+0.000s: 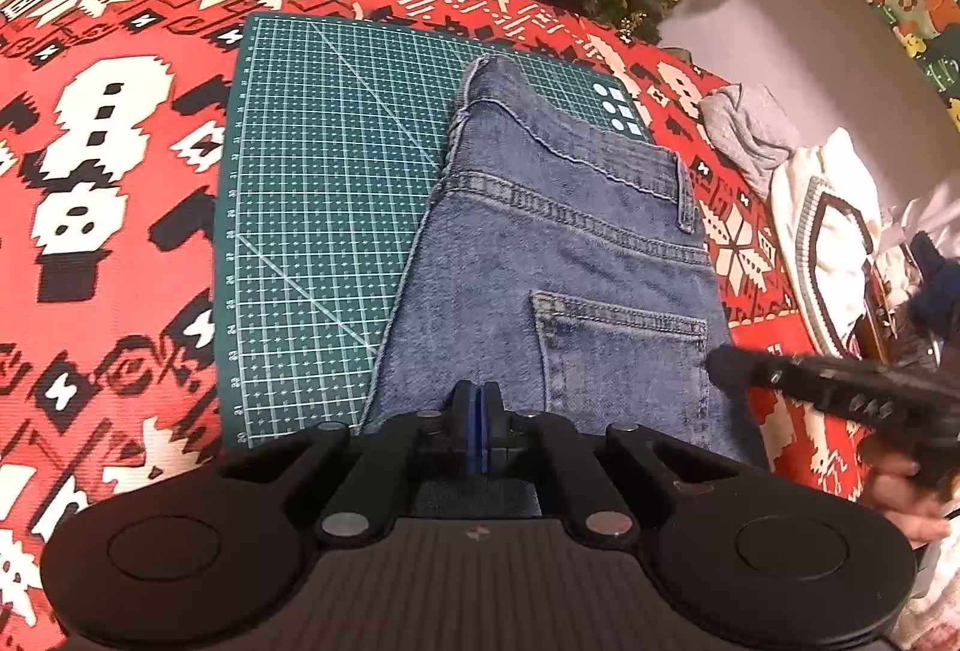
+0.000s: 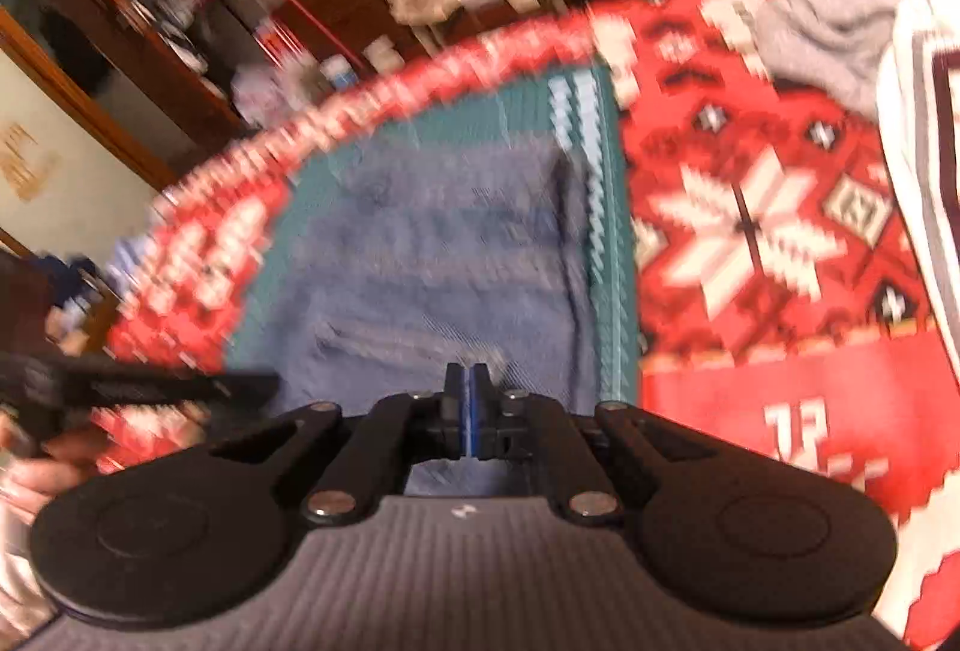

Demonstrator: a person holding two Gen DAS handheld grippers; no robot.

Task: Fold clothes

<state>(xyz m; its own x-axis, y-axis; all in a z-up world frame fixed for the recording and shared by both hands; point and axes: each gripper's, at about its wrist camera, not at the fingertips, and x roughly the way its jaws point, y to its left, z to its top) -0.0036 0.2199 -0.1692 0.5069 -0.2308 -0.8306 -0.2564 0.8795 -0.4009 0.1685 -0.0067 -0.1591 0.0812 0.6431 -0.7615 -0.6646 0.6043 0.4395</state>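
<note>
Jeans [image 1: 558, 255] lie folded on the green mat [image 1: 312, 183], just ahead of both hand-held grippers, left [image 1: 478, 399] and right [image 2: 467, 381], each pressed together, empty.

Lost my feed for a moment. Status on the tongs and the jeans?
Left tongs shut, right tongs shut, both at the near edge of the jeans. Jeans folded on green mat. Nothing in the way.
</note>
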